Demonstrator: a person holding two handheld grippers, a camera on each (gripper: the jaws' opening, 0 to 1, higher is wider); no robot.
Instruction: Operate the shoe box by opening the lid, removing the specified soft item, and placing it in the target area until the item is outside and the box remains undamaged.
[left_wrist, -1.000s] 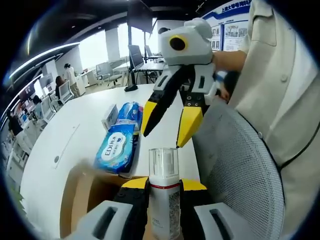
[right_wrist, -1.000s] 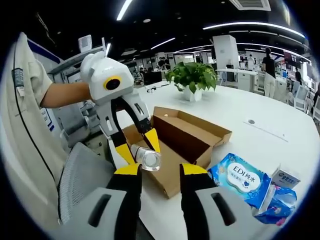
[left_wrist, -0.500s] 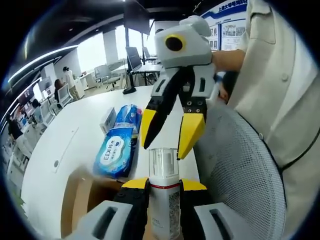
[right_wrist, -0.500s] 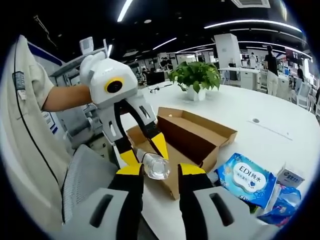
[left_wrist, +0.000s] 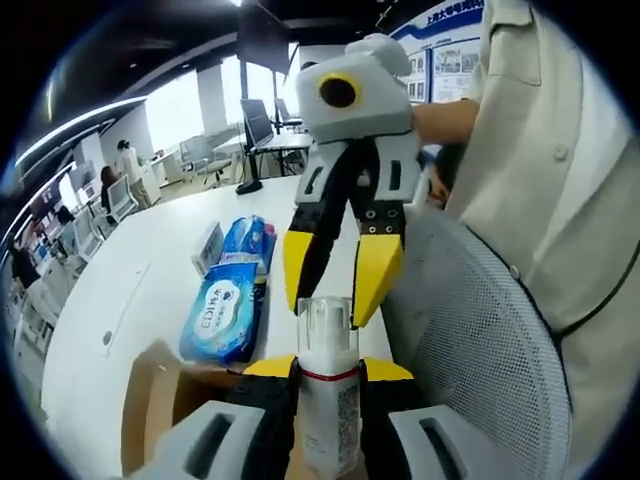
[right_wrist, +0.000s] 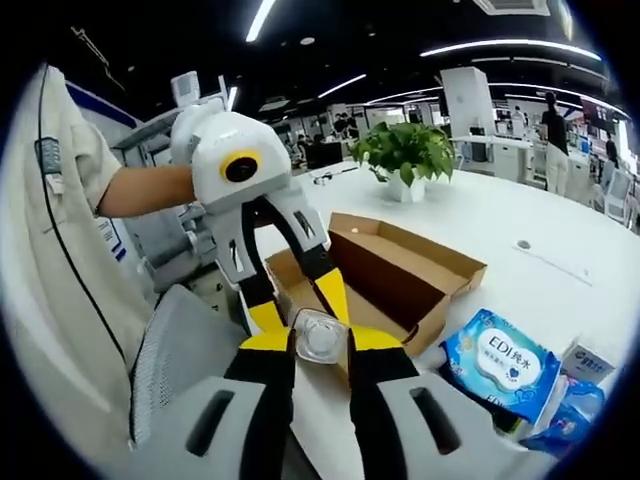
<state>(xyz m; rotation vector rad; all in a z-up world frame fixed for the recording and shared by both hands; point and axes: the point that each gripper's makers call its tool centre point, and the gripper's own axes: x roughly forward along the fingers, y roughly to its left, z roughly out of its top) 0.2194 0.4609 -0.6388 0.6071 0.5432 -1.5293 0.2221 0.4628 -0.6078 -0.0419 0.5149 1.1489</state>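
Left gripper (left_wrist: 328, 372) grips bottle (left_wrist: 327, 400); right gripper's (left_wrist: 338, 280) jaws straddle cap

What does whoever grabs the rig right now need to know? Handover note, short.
Left gripper: shut on the clear-capped bottle, held above the open cardboard shoe box.
Right gripper: jaws either side of the bottle's cap, not clearly clamped.
Blue wipes pack lies on the white table beside the box.
Done: lid open, bottle lifted out.
Left: finish the handoff, set the bottle on the table, keep the box intact.
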